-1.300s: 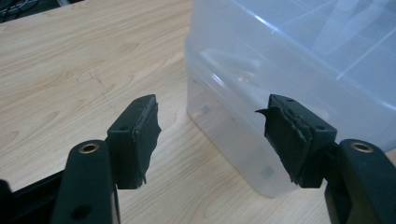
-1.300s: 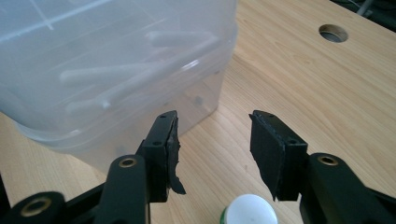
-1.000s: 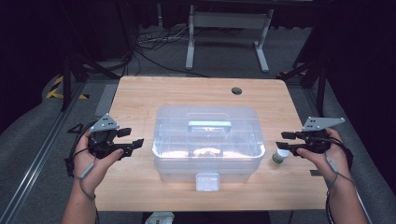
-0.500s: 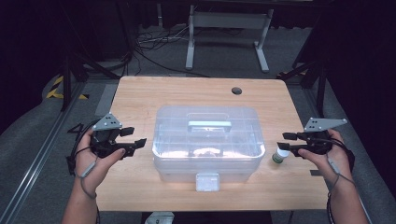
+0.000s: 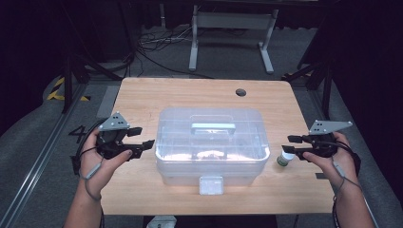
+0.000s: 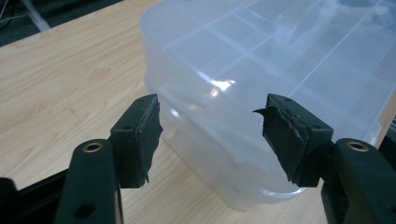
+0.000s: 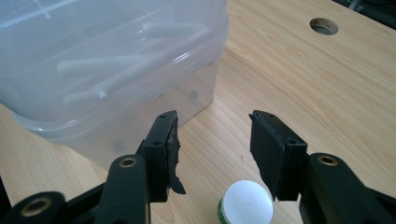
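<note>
A clear plastic box [image 5: 211,145] with a handled lid and a front latch stands in the middle of the wooden table [image 5: 142,99]. My left gripper [image 5: 145,142] hovers open just left of the box, jaws pointing at its side; in the left gripper view the box [image 6: 261,84] lies straight ahead of the open gripper [image 6: 212,135]. My right gripper [image 5: 292,145] stands open at the right of the box, with a small white-capped green bottle [image 5: 285,158] upright below its tips. In the right gripper view the bottle [image 7: 246,204] sits under the gripper [image 7: 214,140], nothing pinched.
A round cable hole [image 5: 241,92] pierces the table's far right part. Bare wood lies behind the box and along both sides. A metal stand [image 5: 230,28] and cables occupy the dark floor beyond the table. A rail [image 5: 43,156] runs along the left.
My left gripper has risen slightly and edged toward the box. The right gripper, the bottle and the box have stayed where they were.
</note>
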`<control>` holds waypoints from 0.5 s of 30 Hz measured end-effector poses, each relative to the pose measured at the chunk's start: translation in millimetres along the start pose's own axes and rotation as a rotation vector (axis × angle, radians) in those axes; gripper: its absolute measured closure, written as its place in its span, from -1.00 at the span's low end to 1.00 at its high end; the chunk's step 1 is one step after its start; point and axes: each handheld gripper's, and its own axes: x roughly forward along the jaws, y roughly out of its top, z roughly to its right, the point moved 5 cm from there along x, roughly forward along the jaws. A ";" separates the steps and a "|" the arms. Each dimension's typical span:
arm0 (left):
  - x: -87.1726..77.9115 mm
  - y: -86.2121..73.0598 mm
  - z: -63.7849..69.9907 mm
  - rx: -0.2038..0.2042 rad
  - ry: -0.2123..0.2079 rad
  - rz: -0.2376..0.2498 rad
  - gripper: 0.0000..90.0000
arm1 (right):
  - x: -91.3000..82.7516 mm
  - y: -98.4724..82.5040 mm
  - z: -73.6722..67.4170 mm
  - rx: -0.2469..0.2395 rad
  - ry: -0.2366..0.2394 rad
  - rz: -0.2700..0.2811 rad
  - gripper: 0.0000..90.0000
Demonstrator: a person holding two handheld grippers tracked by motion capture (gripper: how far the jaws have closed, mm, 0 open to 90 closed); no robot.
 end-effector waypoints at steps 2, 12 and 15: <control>2.8 5.3 2.6 0.014 0.001 -0.015 -0.18 | -0.9 -0.9 0.7 0.003 -0.001 0.004 0.17; 11.9 30.5 9.7 0.069 -0.021 -0.027 -0.19 | 1.5 -6.2 0.4 0.029 0.010 -0.003 0.16; 14.3 40.2 12.2 0.085 -0.035 -0.030 -0.19 | 1.6 -7.7 0.4 0.034 0.008 -0.006 0.16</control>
